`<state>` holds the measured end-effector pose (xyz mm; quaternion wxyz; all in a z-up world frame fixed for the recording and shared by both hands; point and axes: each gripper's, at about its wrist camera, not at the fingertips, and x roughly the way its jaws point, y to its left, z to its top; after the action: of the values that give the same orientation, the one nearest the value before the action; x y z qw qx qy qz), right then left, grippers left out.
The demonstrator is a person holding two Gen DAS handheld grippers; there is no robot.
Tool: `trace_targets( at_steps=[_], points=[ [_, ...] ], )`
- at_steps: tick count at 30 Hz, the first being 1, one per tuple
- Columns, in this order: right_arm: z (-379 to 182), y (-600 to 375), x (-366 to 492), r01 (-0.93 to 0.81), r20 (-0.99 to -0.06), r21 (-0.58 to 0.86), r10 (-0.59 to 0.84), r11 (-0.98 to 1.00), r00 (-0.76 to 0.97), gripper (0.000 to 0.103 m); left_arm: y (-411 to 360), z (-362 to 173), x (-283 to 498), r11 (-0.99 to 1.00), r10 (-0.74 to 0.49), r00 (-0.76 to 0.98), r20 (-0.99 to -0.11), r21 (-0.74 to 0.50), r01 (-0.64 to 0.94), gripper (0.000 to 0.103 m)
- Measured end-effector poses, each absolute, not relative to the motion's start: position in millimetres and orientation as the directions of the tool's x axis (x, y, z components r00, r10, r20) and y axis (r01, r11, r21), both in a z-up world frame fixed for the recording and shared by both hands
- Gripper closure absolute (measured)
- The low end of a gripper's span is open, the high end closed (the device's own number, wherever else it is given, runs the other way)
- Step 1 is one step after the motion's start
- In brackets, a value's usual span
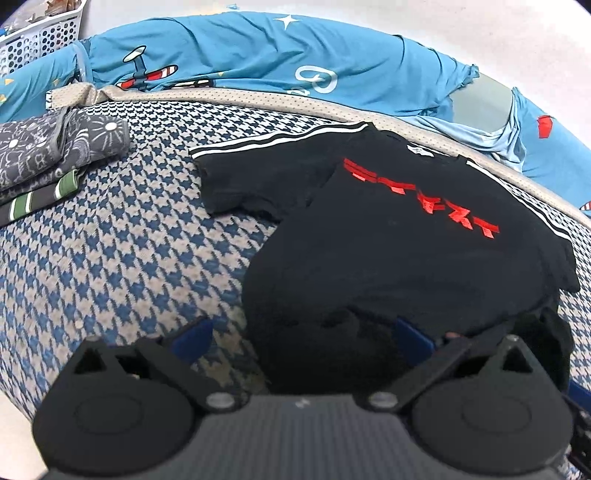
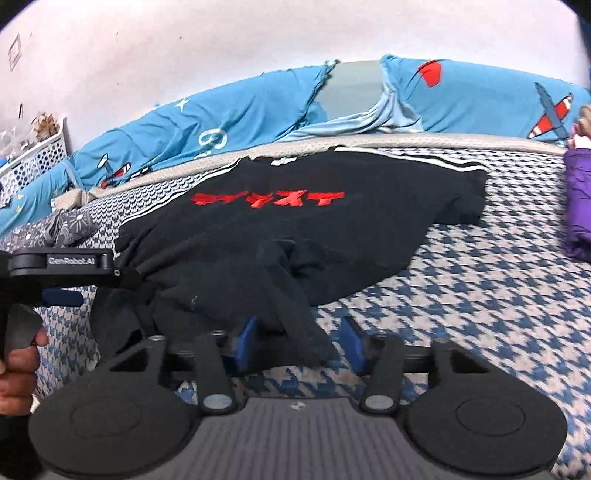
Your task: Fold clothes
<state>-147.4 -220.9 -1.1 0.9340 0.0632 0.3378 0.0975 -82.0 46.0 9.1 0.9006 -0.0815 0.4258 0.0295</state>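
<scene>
Our right claw (image 2: pixel 299 341) has its blue pads (image 2: pixel 246 343) apart, with a bunched fold of the black T-shirt (image 2: pixel 314 236) lying between them; the cloth rests against the left pad while the right pad stands clear of it, so we call this claw released, not yet pinching. Our left claw (image 1: pixel 301 334) is spread wide, its pads (image 1: pixel 194 338) on either side of the shirt's near hem, which sits between them without being squeezed; the left pad is over bare cover, the right one half buried in dark cloth. In the right view, the left tool's arm reaches in from the side, gripped by a hand (image 2: pixel 16 365), its tip meeting the shirt's bunched edge. The shirt lies mostly flat on the blue-and-beige checked bed cover (image 1: pixel 110 236), red lettering up, white-striped sleeves spread toward the far beige border. Open checked cover lies to the shirt's left and right. Farther left sits a pile of folded grey clothes (image 1: pixel 55 151); at the right edge a purple garment (image 2: pixel 578 206). Beyond the border runs a blue aeroplane-print sheet (image 1: pixel 240 48), and a white basket (image 1: pixel 40 33) stands in the far left corner
</scene>
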Motion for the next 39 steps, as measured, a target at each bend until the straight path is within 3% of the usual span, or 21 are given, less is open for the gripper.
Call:
trace_targets(
  at_steps=[6, 24, 29, 39],
  points=[
    [-9, -222, -140, -0.129, -0.619, 0.222, 0.242, 0.966, 0.747, 0.095, 51, 8, -81, 0.983, -0.010, 0.630, -0.776, -0.124, -0.137, 0.000],
    [41, -255, -212, -0.048, -0.529, 0.257, 0.182, 0.965, 0.829, 0.097, 57, 11, -87, 0.981, 0.001, 0.639, -0.769, -0.124, -0.151, 0.000],
    [44, -270, -228, 0.012, -0.544, 0.277, 0.146, 0.961, 0.826, 0.097, 61, 11, -90, 0.981, 0.010, 0.641, -0.768, -0.116, -0.154, 0.000],
    [37, -289, -247, 0.225, -0.630, 0.192, -0.055, 0.955, 0.775, 0.097, 77, 11, -94, 0.973, 0.052, 0.638, -0.769, -0.106, -0.207, 0.000]
  ],
)
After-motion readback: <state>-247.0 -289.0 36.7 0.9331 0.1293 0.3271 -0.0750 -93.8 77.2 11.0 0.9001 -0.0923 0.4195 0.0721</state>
